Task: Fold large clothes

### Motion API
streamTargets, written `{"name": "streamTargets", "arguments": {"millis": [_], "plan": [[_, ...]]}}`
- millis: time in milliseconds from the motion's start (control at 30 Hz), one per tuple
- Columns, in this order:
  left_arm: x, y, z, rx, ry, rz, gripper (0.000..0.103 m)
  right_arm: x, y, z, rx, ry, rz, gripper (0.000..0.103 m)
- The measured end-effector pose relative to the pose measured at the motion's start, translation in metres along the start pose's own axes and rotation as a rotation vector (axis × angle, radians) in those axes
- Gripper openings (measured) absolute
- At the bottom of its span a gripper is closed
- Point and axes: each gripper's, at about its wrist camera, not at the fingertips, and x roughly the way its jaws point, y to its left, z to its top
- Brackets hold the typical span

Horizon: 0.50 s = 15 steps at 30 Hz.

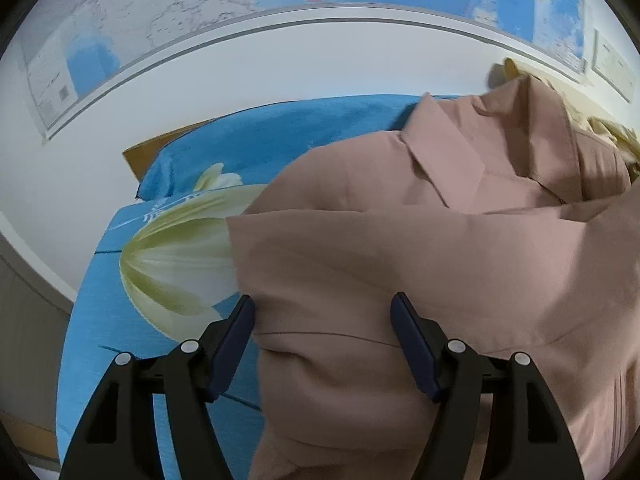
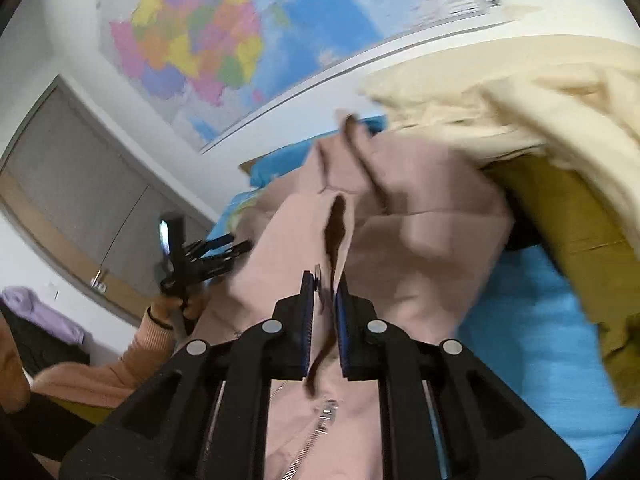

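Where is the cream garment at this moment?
In the right wrist view the cream garment lies at the upper right, behind the pink jacket and over something olive, below the wall map.

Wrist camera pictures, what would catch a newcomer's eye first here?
The dusty-pink jacket fills the middle of both views, spread over a bright blue bedsheet. The right claw is pinched on its zipper edge, while the left claw stands open around a fold. Colourful wall maps hang behind, and a cream garment sits at right.
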Motion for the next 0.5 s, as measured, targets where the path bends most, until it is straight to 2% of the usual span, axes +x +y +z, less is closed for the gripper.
{"name": "streamTargets", "arguments": {"millis": [133,200,267,433,500], "plan": [[0.001,0.006,0.001,-0.031,-0.001,0.002,0.068,0.037,-0.030,-0.012,0.039,0.104,-0.157,0.011],[-0.001,0.005,-0.002,-0.022,-0.004,0.003,0.068,0.044,-0.034,-0.021,0.023,0.106,-0.203,0.011],[-0.005,0.004,-0.004,-0.007,-0.011,0.005,0.068,0.042,-0.030,-0.026,0.006,0.070,-0.223,0.009],[-0.021,-0.001,-0.005,0.027,-0.057,-0.031,0.069,0.014,-0.002,-0.016,-0.096,-0.107,-0.248,0.002],[-0.022,-0.005,-0.006,0.043,-0.073,-0.028,0.069,0.015,0.001,-0.010,-0.119,-0.134,-0.285,0.001]]}}
